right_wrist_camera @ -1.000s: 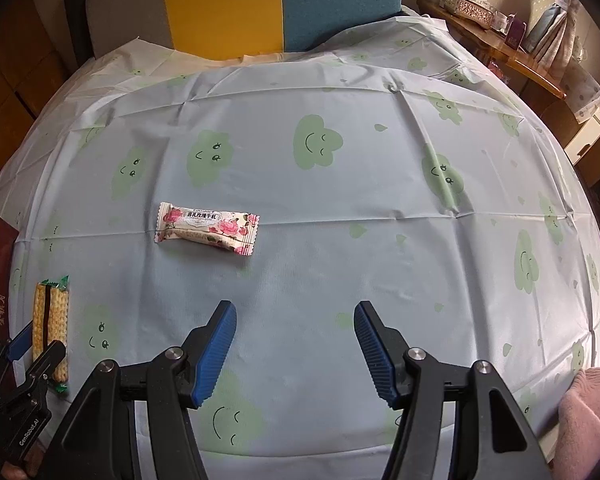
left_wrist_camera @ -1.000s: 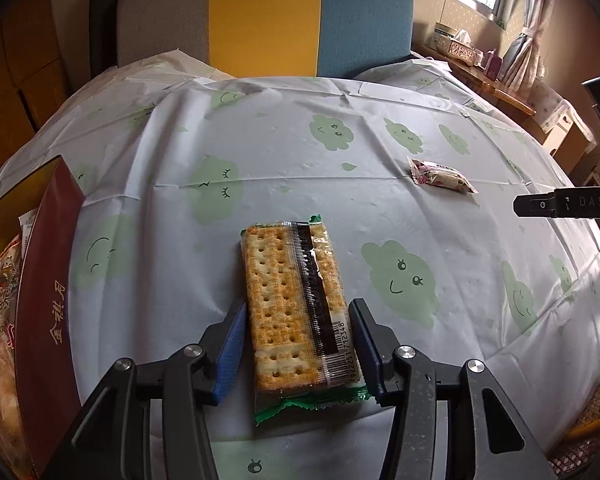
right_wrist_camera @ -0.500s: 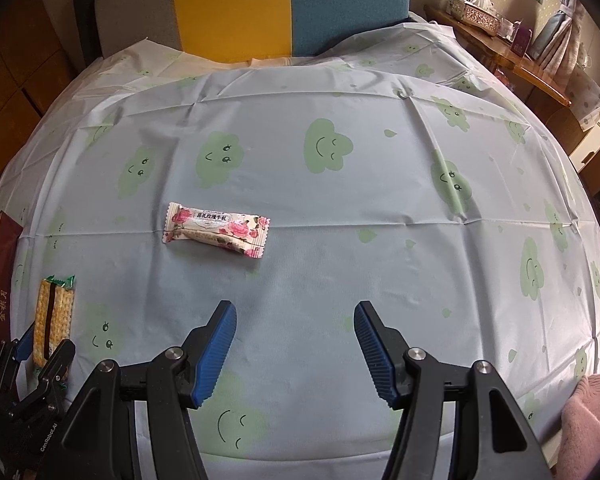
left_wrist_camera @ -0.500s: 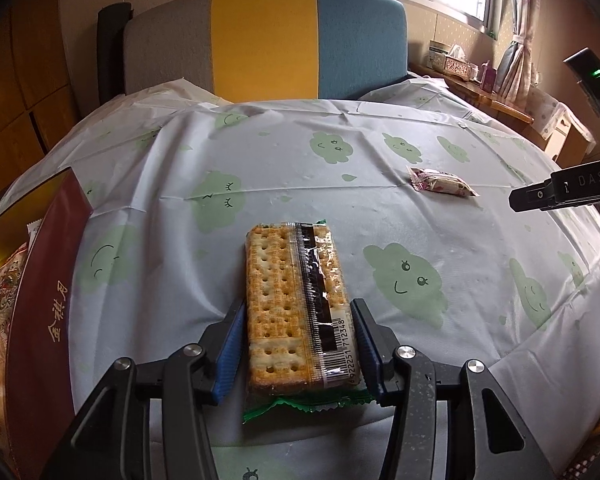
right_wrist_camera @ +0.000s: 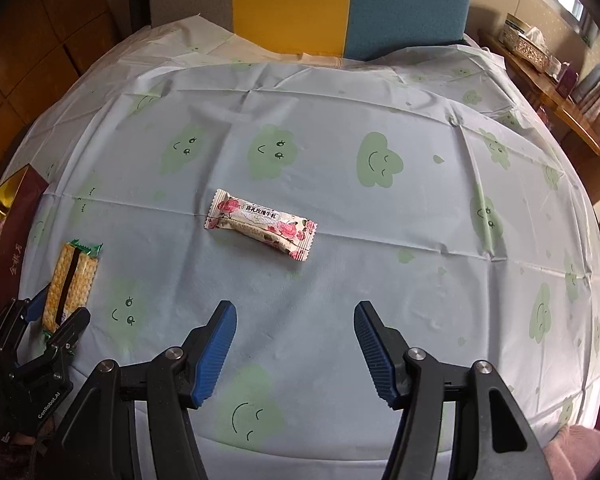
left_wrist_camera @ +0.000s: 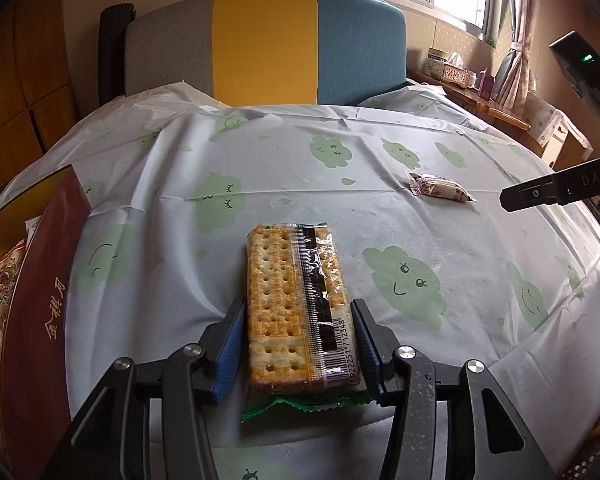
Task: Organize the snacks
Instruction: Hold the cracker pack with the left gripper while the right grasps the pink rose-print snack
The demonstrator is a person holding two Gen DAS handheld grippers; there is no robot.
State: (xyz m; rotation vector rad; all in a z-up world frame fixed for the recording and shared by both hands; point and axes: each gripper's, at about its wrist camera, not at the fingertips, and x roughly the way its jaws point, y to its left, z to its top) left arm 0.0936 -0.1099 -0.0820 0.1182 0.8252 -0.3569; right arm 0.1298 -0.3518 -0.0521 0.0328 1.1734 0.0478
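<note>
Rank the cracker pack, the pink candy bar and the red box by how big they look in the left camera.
1. Red box, though it's cut off by the frame and close.
2. Cracker pack, also near.
3. Pink candy bar, smallest, but farthest away, so its true size is unsure.

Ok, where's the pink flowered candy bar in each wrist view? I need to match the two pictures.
Left wrist: the pink flowered candy bar lies upper right on the tablecloth, beyond the cracker pack, near the right gripper's dark tip.
Right wrist: the candy bar lies just left of centre, ahead of the open blue fingers.
Shared landmark: the cracker pack, between the left gripper's fingers in both views.
</note>
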